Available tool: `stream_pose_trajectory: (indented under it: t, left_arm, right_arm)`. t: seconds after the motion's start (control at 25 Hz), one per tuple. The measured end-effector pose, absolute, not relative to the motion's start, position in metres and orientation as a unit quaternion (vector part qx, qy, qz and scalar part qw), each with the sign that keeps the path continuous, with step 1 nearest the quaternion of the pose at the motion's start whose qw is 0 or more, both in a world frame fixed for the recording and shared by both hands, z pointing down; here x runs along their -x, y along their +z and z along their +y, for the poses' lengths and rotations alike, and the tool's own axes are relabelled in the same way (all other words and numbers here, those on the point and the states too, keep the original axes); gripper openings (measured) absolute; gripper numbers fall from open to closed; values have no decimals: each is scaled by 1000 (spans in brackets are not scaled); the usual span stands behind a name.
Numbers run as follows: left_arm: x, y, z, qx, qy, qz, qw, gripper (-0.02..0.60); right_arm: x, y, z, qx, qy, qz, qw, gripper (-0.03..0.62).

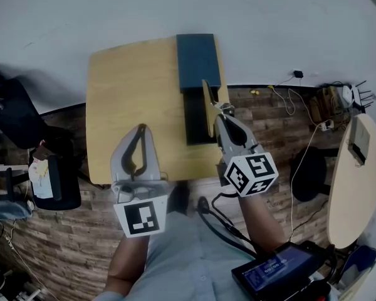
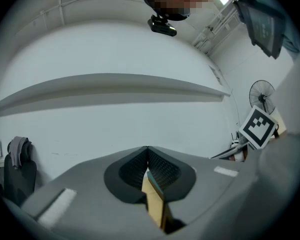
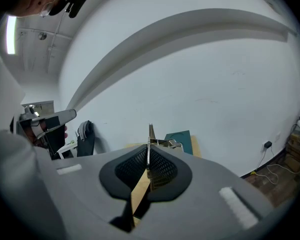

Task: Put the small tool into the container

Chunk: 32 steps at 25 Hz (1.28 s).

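A blue box-like container (image 1: 197,58) lies at the far right of the wooden table (image 1: 131,93), with a dark flat part (image 1: 197,121) joined to its near side. My right gripper (image 1: 220,108) is shut on a small thin metal tool (image 1: 210,93) at the container's near right corner. The tool (image 3: 150,133) sticks up past the fingertips in the right gripper view, and the container (image 3: 182,136) shows behind it. My left gripper (image 1: 141,129) hovers over the table's near edge; it (image 2: 147,149) is shut, with nothing between its pads.
A black chair (image 1: 56,168) stands left of the table. To the right are a black stool (image 1: 310,171), a round light table (image 1: 354,180) and cables (image 1: 301,99) on the plank floor. A dark device (image 1: 279,271) sits near my right arm.
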<state>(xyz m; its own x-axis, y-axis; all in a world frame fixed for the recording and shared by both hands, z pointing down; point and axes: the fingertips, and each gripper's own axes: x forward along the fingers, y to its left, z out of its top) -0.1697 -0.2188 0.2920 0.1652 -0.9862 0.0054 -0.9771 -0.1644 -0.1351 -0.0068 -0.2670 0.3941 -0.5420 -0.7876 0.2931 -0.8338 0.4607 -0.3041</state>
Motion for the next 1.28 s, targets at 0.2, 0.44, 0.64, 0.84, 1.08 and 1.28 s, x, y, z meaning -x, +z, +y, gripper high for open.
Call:
stream_pose_trajectory:
  t: [0.2, 0.44, 0.64, 0.84, 1.08, 1.28]
  left_arm:
    - [175, 307, -237, 763, -53, 643, 38, 12]
    - [179, 319, -253, 763, -62, 643, 32, 12]
    - [179, 328, -264, 763, -70, 642, 27, 12]
    - [178, 337, -272, 764, -79, 641, 21, 12]
    - [180, 344, -282, 762, -88, 641, 16, 12]
    - [178, 348, -288, 764, -91, 638, 14, 12]
  right_arm:
    - [8, 416, -280, -481, 219, -846, 69, 6]
    - [9, 436, -292, -484, 233, -840, 80, 6]
    - [10, 452, -298, -485, 241, -836, 91, 6]
    - [11, 466, -302, -484, 251, -833, 96, 6]
    - [9, 483, -306, -489, 262, -825, 107, 6]
    - [6, 494, -309, -495, 268, -819, 110, 6]
